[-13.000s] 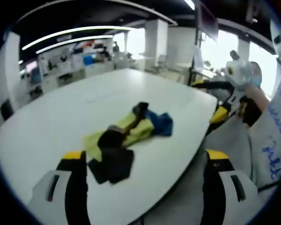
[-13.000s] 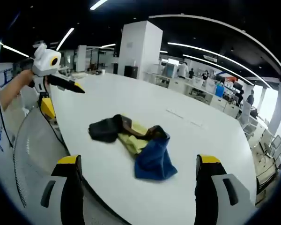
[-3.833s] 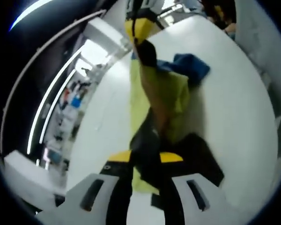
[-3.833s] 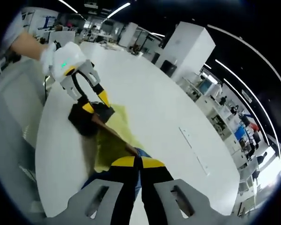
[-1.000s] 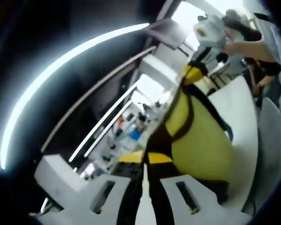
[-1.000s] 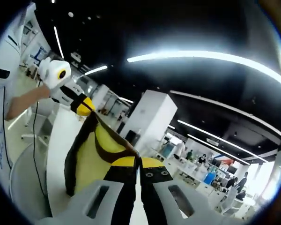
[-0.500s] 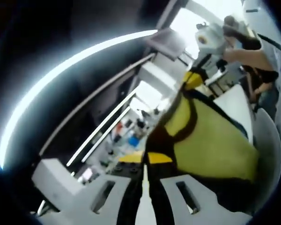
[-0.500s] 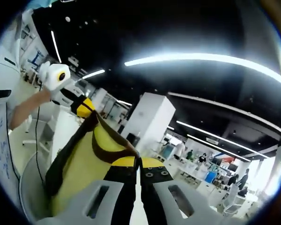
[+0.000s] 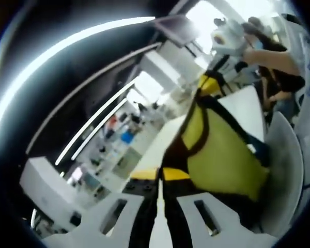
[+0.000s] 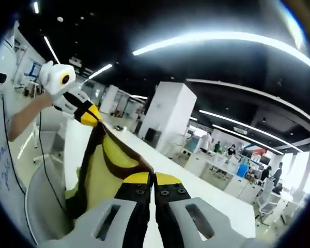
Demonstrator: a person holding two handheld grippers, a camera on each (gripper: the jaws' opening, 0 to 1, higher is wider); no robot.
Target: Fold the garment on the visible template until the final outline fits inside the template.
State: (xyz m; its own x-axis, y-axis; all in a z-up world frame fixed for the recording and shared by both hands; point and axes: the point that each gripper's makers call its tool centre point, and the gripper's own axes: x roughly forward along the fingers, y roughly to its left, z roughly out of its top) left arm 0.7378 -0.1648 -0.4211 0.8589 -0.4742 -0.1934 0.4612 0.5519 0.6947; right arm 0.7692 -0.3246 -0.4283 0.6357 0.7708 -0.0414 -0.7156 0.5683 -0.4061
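Two grippers, left gripper (image 9: 161, 173) and right gripper (image 10: 152, 178), fingers clamped on the limp yellow-and-black cloth garment (image 9: 225, 155), hold it above the white table (image 10: 206, 199); light, floppy, best held at corners.

An open-plan office: long ceiling light strips (image 10: 222, 39), white desks (image 10: 206, 188) (people standing beyond), square pillar (image 10: 168, 111).

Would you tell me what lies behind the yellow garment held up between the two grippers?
Behind the yellow garment, a white table runs toward the office. The garment's lower part hangs over a white chair. The table edge under it is covered.
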